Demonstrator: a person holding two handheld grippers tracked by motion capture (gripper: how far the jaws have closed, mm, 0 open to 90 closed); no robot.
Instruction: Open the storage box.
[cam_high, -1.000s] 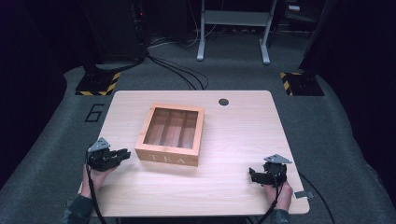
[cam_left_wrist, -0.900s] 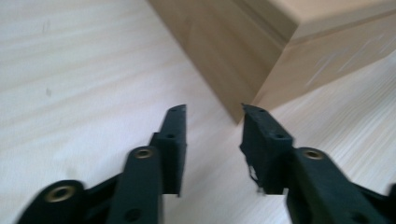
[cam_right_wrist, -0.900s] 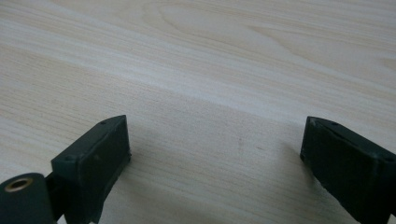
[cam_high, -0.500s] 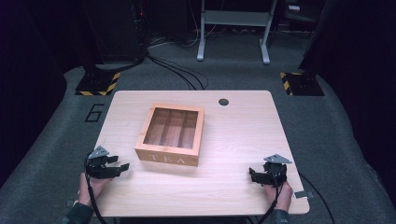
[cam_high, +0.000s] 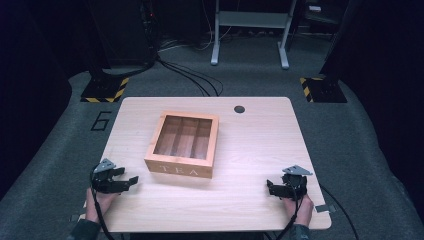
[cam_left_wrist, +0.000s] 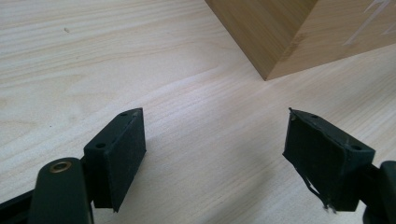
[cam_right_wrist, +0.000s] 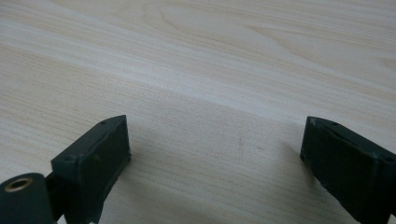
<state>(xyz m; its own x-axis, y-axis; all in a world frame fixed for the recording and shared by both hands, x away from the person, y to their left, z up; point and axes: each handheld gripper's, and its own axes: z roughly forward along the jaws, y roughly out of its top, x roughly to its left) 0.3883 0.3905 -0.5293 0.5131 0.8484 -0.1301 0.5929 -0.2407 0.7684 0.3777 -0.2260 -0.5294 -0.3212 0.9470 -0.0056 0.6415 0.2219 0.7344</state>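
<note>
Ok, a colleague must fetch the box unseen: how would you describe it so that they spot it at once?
On the light wooden table, look just left of the middle. The wooden box sits there, with a see-through lid showing three compartments. TEA is lettered on its front, unlike the small dark round hole nearby.

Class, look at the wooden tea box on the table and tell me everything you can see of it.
The tea box is a light wooden, roughly square case with TEA lettered on its near side. Its top is a wood frame around what looks like a clear pane, through which three lengthwise compartments show; whether they hold anything I cannot tell. It sits flat and closed near the middle of the table, turned slightly. Nothing touches it. The left gripper view shows one lower corner close up.
</note>
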